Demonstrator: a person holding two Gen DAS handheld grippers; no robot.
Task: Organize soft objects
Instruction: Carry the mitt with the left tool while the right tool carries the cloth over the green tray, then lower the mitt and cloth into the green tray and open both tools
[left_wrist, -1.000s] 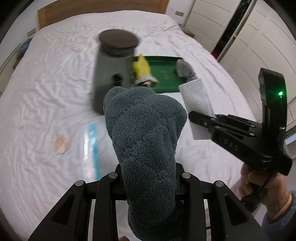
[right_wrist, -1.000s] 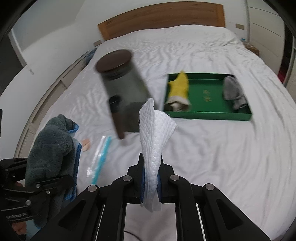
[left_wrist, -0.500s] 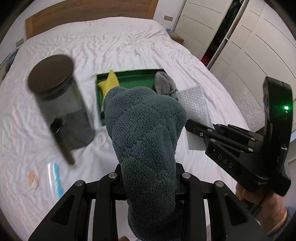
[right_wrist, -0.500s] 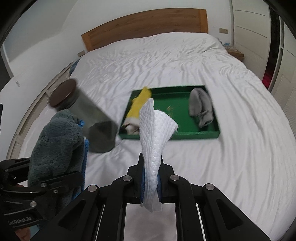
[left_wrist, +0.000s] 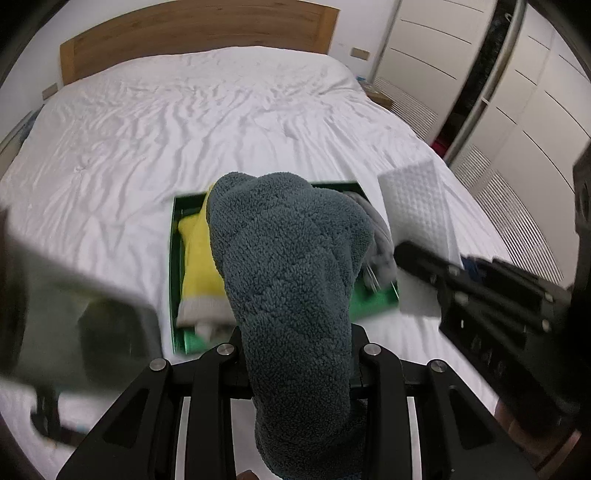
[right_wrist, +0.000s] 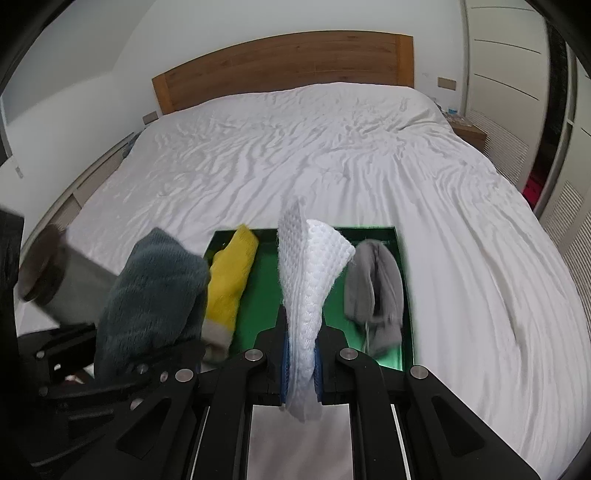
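Observation:
My left gripper (left_wrist: 299, 354) is shut on a fluffy dark grey-blue towel (left_wrist: 291, 266) that stands up between its jaws; the same towel (right_wrist: 147, 295) shows at the left of the right wrist view. A white waffle-weave cloth (right_wrist: 306, 280) is pinched in my right gripper (right_wrist: 301, 365); that cloth (left_wrist: 417, 206) also appears at the right of the left wrist view. Both hang just over the near edge of a green tray (right_wrist: 258, 302) on the bed. In the tray lie a yellow cloth (right_wrist: 231, 277) on the left and a grey cloth (right_wrist: 373, 291) on the right.
A grey jar with a dark lid (right_wrist: 55, 280) stands blurred at the tray's left, close to the left gripper. White rumpled bedding (right_wrist: 295, 155) stretches beyond to a wooden headboard (right_wrist: 284, 66). Wardrobe doors (left_wrist: 498, 92) line the right side.
Both grippers have travelled over the bed toward the green tray, which now lies directly under their tips. The jar has slid to the left edge of both views. Both grips are unchanged.

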